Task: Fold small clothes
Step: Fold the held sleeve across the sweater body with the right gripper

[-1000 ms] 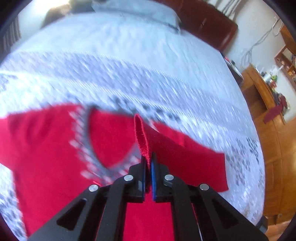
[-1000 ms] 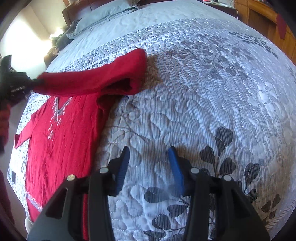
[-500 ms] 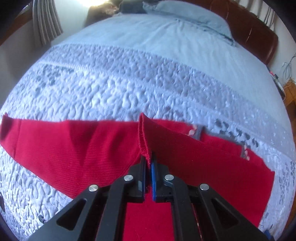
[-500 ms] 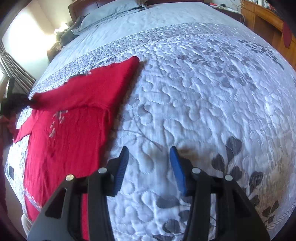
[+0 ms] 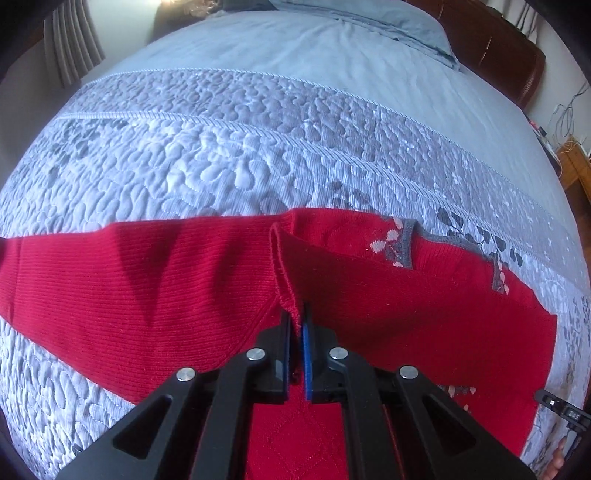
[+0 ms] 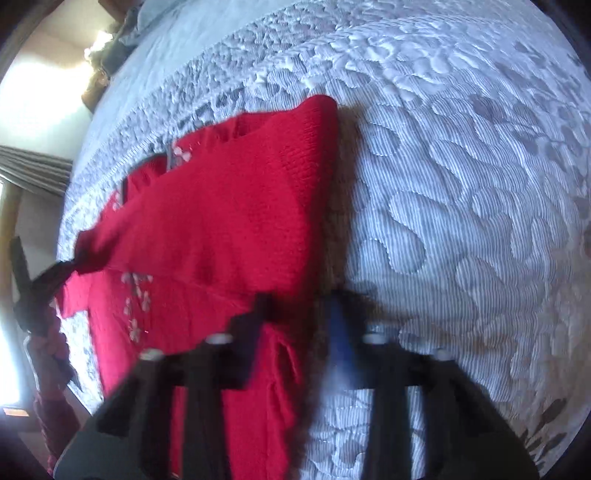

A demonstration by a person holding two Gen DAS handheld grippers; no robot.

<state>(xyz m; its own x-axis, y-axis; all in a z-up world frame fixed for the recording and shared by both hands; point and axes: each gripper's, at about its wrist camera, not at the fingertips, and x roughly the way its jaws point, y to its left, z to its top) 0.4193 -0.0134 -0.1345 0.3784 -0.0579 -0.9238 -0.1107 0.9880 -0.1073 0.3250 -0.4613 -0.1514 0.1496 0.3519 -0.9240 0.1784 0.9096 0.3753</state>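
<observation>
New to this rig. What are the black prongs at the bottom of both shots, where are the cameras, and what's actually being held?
There is no robot arm: a person holds a two-finger gripper in each hand, and each has a fisheye camera looking forward along its fingers. That is why black prongs fill the bottom of both pictures and the bed looks rounded.

The left wrist view shows the left gripper shut on a sleeve cuff of a red sweater. The sleeve is drawn across the sweater's body.

The right wrist view shows the right gripper over the sweater's right edge. The picture is blurred; its jaws are closing, with that edge between them, and the pads do not seem to press on it yet.

The sweater lies on a grey patterned bedspread. A pillow lies at the far end.
</observation>
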